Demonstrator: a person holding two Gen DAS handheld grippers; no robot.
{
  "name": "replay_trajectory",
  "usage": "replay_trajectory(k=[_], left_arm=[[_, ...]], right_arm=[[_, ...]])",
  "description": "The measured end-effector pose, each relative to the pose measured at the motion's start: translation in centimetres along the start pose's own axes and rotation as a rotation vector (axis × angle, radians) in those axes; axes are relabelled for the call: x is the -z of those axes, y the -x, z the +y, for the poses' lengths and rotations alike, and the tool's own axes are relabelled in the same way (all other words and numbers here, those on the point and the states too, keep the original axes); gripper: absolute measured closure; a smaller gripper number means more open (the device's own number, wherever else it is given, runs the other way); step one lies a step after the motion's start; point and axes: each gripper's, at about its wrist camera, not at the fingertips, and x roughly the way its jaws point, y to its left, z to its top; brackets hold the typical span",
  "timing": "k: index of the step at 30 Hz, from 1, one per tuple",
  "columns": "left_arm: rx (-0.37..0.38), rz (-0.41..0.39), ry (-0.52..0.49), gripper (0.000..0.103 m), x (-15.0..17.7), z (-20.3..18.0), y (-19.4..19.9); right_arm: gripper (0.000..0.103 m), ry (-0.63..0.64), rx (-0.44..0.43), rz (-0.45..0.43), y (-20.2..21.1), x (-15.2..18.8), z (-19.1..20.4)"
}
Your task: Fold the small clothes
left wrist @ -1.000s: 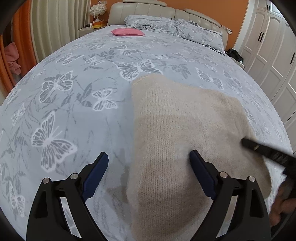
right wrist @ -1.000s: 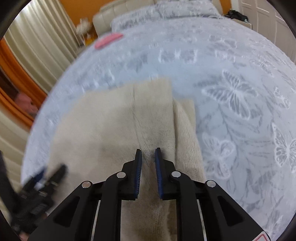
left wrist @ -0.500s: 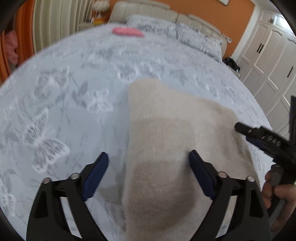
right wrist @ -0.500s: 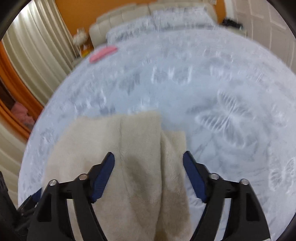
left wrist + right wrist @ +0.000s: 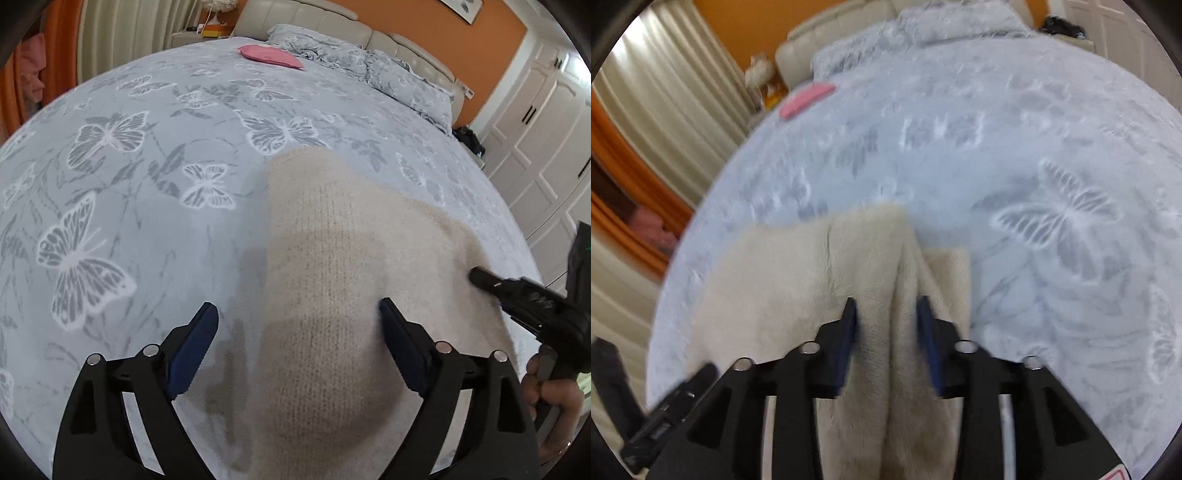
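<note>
A beige knit garment lies part folded on the butterfly-print bedcover. My left gripper hovers over the garment's near left edge. Its jaws are wide, still opening, and the pads touch nothing. In the right wrist view the garment has a raised fold running toward the camera. My right gripper straddles that fold with its jaws opening, and the picture is blurred. The right gripper's tip shows at the garment's right side, with a hand behind it. The left gripper shows at the lower left.
A pink folded item lies far up the bed near the pillows and headboard. White wardrobe doors stand to the right, curtains to the left. Bare bedcover stretches left of and beyond the garment.
My right gripper's jaws have parted from nearly shut on the fold and the hand has drawn back a little. The left gripper stays wide over the garment's edge, slightly rolled.
</note>
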Motion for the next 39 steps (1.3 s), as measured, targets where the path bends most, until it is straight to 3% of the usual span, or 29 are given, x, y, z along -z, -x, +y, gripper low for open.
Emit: replay_trajectory(k=[1,5,8,9,10,11,12,13,15,18,21,27,30,32,34,37,38,39], left_arm=[[0.037,-0.003,0.028,0.018,-0.2,0.4,0.5],[0.151,0.032,0.149,0.010,-0.6,2.3,1.1],[0.217,0.204,0.263,0.010,0.2,3.5,-1.6],[0.235,0.246,0.284,0.010,0.6,3.6,-2.4],[0.266,0.259,0.292,0.010,1.3,3.5,-3.0],[0.270,0.236,0.271,0.013,1.3,3.3,-2.9],[0.288,0.223,0.240,0.039,1.3,2.9,-2.8],[0.323,0.230,0.244,0.041,1.4,2.6,-2.8],[0.335,0.224,0.279,0.055,1.4,2.7,-1.8],[0.388,0.220,0.288,0.057,1.0,2.2,2.2],[0.428,0.175,0.232,0.057,-0.3,0.8,8.2],[0.492,-0.018,0.094,0.056,-4.4,-0.8,22.4],[0.509,-0.096,0.063,0.054,-5.6,-0.4,27.0],[0.500,-0.139,0.039,0.051,-6.2,0.4,28.7],[0.464,-0.130,0.028,0.045,-5.8,1.3,27.6],[0.386,-0.043,0.025,0.030,-3.9,3.6,20.6],[0.338,-0.011,0.044,0.028,-2.6,4.8,18.3],[0.227,0.048,0.096,0.030,-0.9,6.5,14.6]], right_arm=[[0.023,-0.018,0.001,0.003,0.7,0.4,-0.4],[0.022,-0.070,-0.073,0.174,0.1,3.2,-1.9],[0.023,-0.145,-0.146,0.324,-3.6,4.6,-2.3],[0.029,-0.176,-0.169,0.321,-4.1,4.8,-2.5],[0.043,-0.190,-0.213,0.315,-4.3,4.8,-2.4],[0.056,-0.195,-0.232,0.308,-4.1,4.6,-2.1],[0.062,-0.193,-0.223,0.286,-3.5,4.6,-1.9],[0.064,-0.189,-0.222,0.259,-2.5,4.5,-1.5],[0.067,-0.184,-0.252,0.183,1.0,4.9,-0.4],[0.067,-0.129,-0.255,0.088,7.4,5.2,1.9],[0.067,-0.072,-0.287,0.012,13.8,4.7,4.7],[0.066,0.059,-0.387,-0.173,24.4,2.3,11.0],[0.063,0.092,-0.431,-0.230,27.0,1.8,13.6],[0.062,0.094,-0.410,-0.214,26.0,2.4,14.4],[0.057,0.083,-0.374,-0.187,23.2,3.3,14.0],[0.045,0.077,-0.247,-0.104,15.3,6.6,11.7],[0.045,0.060,-0.120,-0.003,11.2,8.3,10.2],[0.053,0.033,-0.052,0.075,9.1,9.4,9.4]])
